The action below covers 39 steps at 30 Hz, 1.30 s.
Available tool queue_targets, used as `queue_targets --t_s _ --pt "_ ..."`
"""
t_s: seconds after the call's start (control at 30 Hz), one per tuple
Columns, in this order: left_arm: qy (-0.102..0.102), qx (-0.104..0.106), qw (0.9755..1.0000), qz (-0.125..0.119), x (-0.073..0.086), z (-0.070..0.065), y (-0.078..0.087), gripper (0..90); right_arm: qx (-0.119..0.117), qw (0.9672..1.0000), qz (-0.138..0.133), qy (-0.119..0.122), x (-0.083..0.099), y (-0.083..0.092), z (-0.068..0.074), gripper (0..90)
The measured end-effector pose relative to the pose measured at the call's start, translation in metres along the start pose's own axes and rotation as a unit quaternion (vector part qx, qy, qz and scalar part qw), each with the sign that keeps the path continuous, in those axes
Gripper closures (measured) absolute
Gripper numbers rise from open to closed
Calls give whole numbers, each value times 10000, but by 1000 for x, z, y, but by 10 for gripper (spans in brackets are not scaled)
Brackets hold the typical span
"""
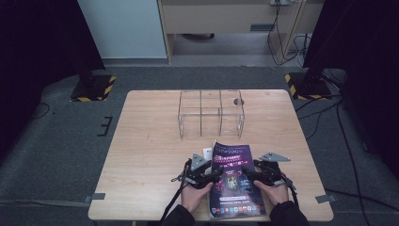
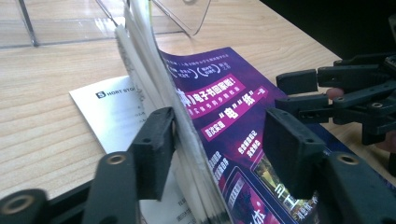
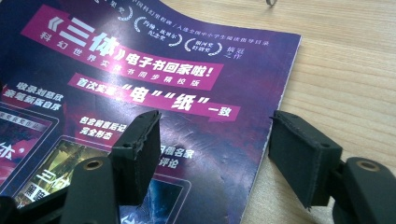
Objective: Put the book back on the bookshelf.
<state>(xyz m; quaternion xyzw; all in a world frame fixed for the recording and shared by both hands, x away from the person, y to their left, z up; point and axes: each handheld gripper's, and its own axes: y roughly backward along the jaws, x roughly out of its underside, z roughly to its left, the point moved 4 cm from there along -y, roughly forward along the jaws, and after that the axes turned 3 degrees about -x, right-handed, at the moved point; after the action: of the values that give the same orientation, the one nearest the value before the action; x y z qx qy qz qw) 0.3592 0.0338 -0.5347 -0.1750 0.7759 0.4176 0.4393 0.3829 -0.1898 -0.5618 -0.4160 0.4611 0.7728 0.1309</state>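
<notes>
1. while the thin purple-covered magazine (image 1: 233, 181) lay flat near the front edge of the pale wooden counter (image 1: 146, 155), both tools sat at its sides, so the work looked barely begun.
2. the left gripper (image 1: 203, 173) had its jaws around the magazine's left edge, where the pages fanned upward; one pad (image 2: 154, 144) lay against the raised pages, the other stood apart over the cover, so no clamp was made yet.
3. the right gripper (image 1: 260, 175) had its jaws apart, one over the cover and one beyond the right edge on bare wood, nothing pinched.
4. a white printed paper sheet (image 2: 112, 112) lay partly under the magazine at its left.
5. the clear acrylic divided rack (image 1: 211, 113) stood empty toward the far side of the counter, well apart from the magazine; by my reading, gripping, lifting and slotting the magazine into a compartment all remained.
6. the counter was otherwise bare, standing on grey carpet (image 1: 61, 141), with black stands on yellow-striped bases (image 1: 94, 87) at the far corners, cables trailing right, and dark curtains at both sides.
</notes>
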Motion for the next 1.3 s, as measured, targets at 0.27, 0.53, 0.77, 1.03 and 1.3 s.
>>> queue_targets --t_s 0.27,0.53,0.77,1.03,1.3 --pt "-245 -193 9995 19 -4 -6 2 528 1 10000 -8 -32 0 0 0 340" --pt "-353 -247 9991 -16 -3 -7 4 527 -22 10000 -10 -23 0 0 0 340" --pt "-506 -264 9983 -98 -4 -12 9 536 -82 10000 3 -7 1 0 2 342" --pt "-388 -265 9989 52 -3 -7 7 543 -97 10000 0 7 1 1 1 336" --pt "-308 -187 9993 25 -3 -6 -2 535 -102 9999 -9 -21 1 0 2 337"
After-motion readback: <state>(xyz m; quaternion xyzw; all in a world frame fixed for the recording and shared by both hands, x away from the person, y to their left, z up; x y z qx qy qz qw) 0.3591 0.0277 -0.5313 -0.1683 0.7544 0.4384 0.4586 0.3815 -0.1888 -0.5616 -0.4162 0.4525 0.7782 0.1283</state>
